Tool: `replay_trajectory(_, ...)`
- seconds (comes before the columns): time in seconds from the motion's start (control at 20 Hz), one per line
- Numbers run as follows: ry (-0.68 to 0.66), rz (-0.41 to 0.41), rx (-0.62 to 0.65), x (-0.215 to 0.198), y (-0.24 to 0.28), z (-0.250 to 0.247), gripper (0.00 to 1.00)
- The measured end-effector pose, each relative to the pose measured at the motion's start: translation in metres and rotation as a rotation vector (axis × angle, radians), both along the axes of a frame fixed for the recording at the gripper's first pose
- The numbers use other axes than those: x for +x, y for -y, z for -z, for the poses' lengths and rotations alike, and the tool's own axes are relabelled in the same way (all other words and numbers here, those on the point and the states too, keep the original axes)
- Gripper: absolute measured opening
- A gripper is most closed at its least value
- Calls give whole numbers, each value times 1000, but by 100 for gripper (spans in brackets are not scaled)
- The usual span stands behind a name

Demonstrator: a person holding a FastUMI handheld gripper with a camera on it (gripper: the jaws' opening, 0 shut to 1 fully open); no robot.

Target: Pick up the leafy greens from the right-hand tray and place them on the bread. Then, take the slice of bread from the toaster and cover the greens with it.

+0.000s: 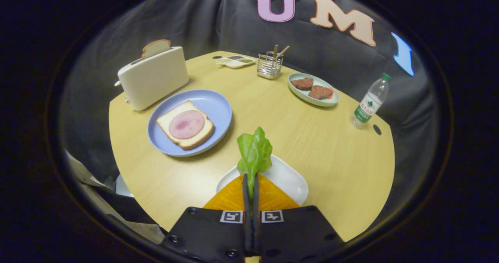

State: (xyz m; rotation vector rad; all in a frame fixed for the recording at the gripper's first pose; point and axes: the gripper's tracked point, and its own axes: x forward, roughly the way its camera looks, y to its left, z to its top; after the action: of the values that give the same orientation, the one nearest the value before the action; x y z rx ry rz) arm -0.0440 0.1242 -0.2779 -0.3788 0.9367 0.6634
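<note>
claw-mounted fisheye, high over near table (331, 157) edge, facing the wall

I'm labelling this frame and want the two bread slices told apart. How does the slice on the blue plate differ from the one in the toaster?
The slice on the blue plate lies flat; the slice in the toaster stands upright in the slot.
The plate slice carries a round pink slice of meat; the toaster slice is bare.
The plate slice shows whole; the toaster slice shows just its top.
Both look like pale bread with a tan crust.
The gripper is shut on the leafy greens.
</note>
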Motion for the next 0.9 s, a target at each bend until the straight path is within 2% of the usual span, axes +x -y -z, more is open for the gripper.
replay_trajectory(0.5,21,-85,51,-1,-78,-29,4)
replay_trajectory(0.9,19,-204,82,-13,-142,-42,5)
